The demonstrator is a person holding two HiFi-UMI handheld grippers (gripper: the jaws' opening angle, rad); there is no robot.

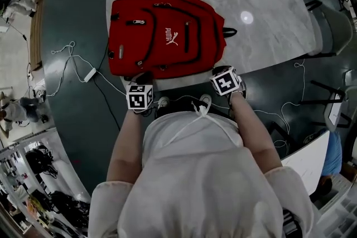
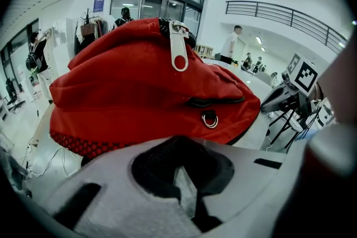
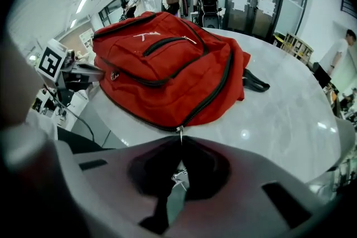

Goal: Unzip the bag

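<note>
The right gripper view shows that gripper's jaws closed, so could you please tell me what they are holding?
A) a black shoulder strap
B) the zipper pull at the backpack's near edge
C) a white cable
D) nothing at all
B: the right gripper has its jaws together on the metal zipper pull, where the dark zip line of the red backpack ends.

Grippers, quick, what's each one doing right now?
Left gripper: closed, nothing visible between the jaws.
Right gripper: closed on the zipper pull of the red bag.

Pale marble table, dark floor, white adapter (lying left of the table)
</note>
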